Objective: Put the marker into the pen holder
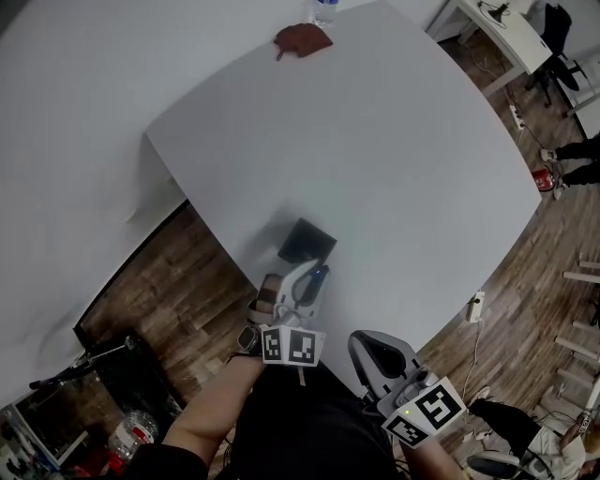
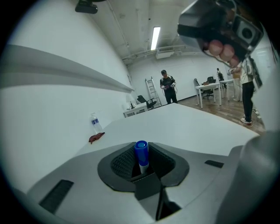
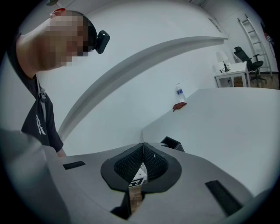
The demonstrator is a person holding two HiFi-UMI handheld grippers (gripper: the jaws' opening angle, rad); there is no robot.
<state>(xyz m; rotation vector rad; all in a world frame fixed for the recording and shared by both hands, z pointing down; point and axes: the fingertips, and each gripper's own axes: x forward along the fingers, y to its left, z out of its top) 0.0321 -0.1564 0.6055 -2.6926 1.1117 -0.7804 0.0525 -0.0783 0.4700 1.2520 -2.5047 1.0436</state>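
Right tool (image 3: 142,152) closed, left tool (image 1: 310,277) gripping marker (image 2: 141,153), pen holder (image 1: 307,241) by table edge (image 1: 225,216).

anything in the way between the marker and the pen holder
Nothing visible does. The left gripper is shut on the marker, and the pen holder stands just ahead of it on the table, with only bare tabletop between. The red cloth and bottle lie at the far edge.

Left gripper (image 1: 302,279), right gripper (image 1: 367,349): pale grey moulded shells, black ribbed pads (image 3: 127,165) set in dark oval recess. White marker cube (image 1: 291,345), black square patterns, on each. Person: black short-sleeved shirt (image 3: 40,124), black head camera (image 3: 101,41).
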